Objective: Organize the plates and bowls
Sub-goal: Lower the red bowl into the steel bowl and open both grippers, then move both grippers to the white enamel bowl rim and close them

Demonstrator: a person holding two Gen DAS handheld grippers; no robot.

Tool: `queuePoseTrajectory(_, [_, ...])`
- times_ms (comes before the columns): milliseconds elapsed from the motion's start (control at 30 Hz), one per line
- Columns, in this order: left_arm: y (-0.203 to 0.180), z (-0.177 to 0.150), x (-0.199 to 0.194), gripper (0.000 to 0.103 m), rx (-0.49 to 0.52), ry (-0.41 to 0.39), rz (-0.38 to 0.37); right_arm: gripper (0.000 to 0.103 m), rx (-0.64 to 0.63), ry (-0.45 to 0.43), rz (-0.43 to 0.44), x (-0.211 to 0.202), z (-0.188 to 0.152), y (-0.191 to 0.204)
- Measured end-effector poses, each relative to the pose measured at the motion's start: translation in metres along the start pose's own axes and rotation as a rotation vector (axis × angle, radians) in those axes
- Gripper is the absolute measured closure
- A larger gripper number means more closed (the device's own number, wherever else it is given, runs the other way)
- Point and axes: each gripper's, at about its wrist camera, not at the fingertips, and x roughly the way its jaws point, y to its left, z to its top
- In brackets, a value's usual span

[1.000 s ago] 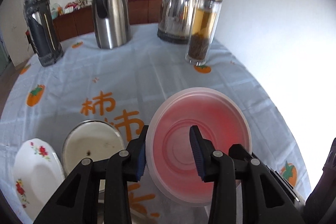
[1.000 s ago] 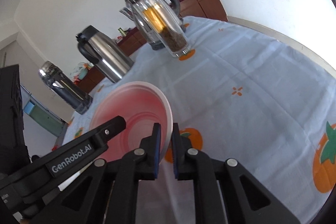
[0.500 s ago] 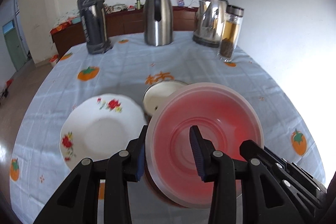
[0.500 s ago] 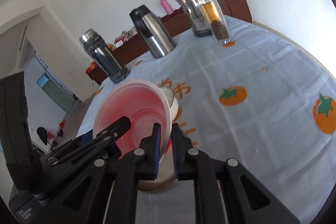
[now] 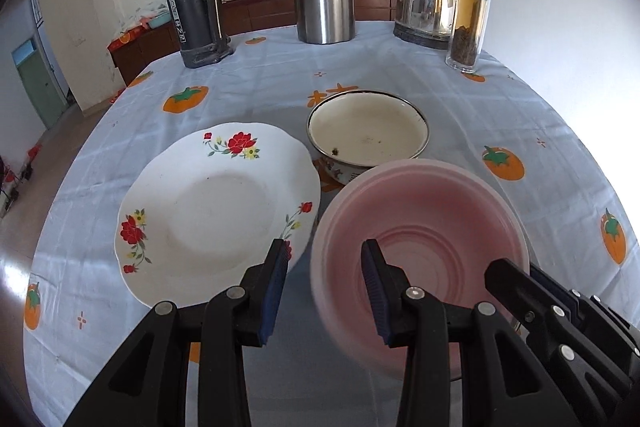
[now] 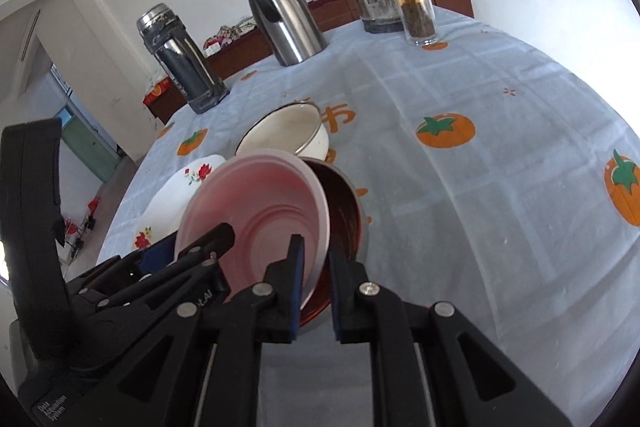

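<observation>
Pinching the near rim of the pink bowl (image 6: pixel 264 211) with the right hand-held gripper (image 6: pixel 316 283), fingers drawn almost together on the thin plastic edge. Straddling the left side of that same rim with the left hand-held gripper (image 5: pixel 324 287), fingers spread wide, one blue pad inside the bowl and one outside, apparently touching nothing. Holding the bowl tilted, opening turned back toward both wrists, directly over and partly inside a steel bowl (image 6: pixel 346 215) sitting just ahead of the right hand-held gripper on the persimmon-print surface (image 6: pixel 480 155). Seemingly nesting pink into steel, with the drop running straight down and slightly forward from the right-hand pinch; being round, offering no long axis to line up, only a tilt to level. Leaving the right hand as the one carrying and the nearer to the target, the left merely flanking. Passing outward, just left of the stack, a floral plate (image 5: pixel 216 203) lying flat, and just beyond it an enamel bowl (image 5: pixel 368 131) standing upright, both close beside the pink rim, so probably calling for a level, careful lowering.
</observation>
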Motion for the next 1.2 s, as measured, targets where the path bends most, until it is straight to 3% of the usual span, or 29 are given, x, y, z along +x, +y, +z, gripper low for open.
queuePoseTrajectory(167, [0.011, -0.001, -0.009, 0.060, -0.020, -0.031, -0.002, 0.067, -0.015, -0.033, -0.009, -0.011, 0.003, 0.003])
queuePoseTrajectory(233, [0.015, -0.001, -0.012, 0.060, -0.032, -0.034, -0.006, 0.040, -0.028, -0.061, -0.050, -0.018, 0.006, 0.005])
queuePoseTrajectory(267, [0.018, -0.001, -0.013, 0.060, -0.038, -0.036, -0.007, 0.037, -0.033, -0.079, -0.059, -0.023, 0.008, 0.004])
queuePoseTrajectory(467, [0.028, -0.001, -0.023, 0.060, -0.068, -0.062, -0.026, 0.038, -0.007, -0.160, -0.046, -0.046, 0.011, -0.002])
queuePoseTrajectory(633, [0.038, 0.000, -0.033, 0.060, -0.087, -0.113, -0.041, 0.051, -0.001, -0.163, -0.037, -0.045, 0.011, -0.009])
queuePoseTrajectory(1067, [0.035, 0.000, -0.035, 0.060, -0.061, -0.146, 0.009, 0.052, -0.007, -0.209, -0.034, -0.052, 0.011, -0.009])
queuePoseTrajectory(1200, [0.036, -0.001, -0.035, 0.060, -0.066, -0.142, 0.005, 0.057, -0.023, -0.217, -0.044, -0.052, 0.012, -0.007])
